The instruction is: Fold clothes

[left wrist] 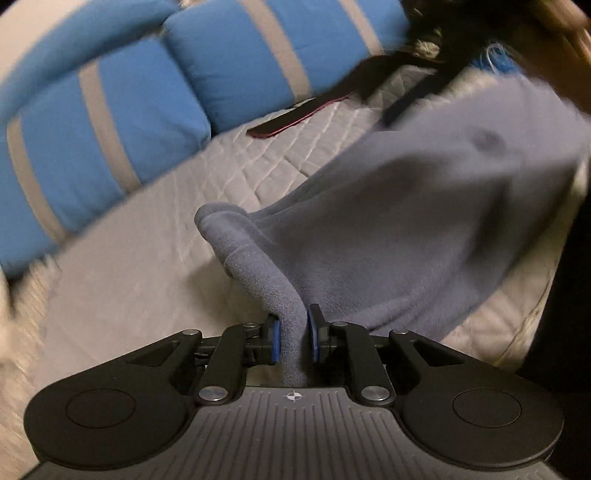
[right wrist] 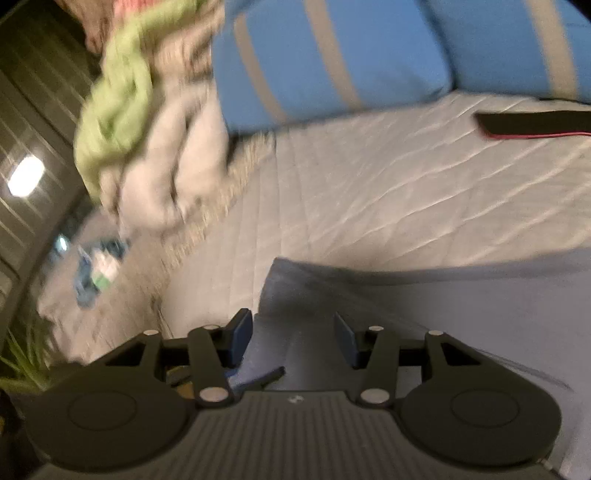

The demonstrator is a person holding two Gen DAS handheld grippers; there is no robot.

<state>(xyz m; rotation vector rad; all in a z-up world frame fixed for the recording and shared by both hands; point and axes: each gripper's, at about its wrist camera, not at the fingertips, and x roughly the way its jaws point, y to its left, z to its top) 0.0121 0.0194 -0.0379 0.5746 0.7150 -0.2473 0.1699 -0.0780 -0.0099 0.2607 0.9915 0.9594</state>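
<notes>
A lavender fleece garment [left wrist: 388,221] hangs and drapes over a white quilted mattress [left wrist: 155,251]. My left gripper [left wrist: 294,336] is shut on a rolled edge of the garment, with the cloth pinched between the blue pads. In the right wrist view the same lavender garment [right wrist: 461,314] lies on the mattress [right wrist: 369,192] under my right gripper [right wrist: 291,338]. The right gripper's jaws stand wide apart just above a corner of the cloth, holding nothing.
Blue cushions with grey stripes [left wrist: 110,122] line the back of the mattress. A black strap with a red edge [left wrist: 306,114] lies near them. A heap of green and cream clothes [right wrist: 147,122] sits at the left in the right wrist view. Dark clothes [left wrist: 436,33] lie at the far right.
</notes>
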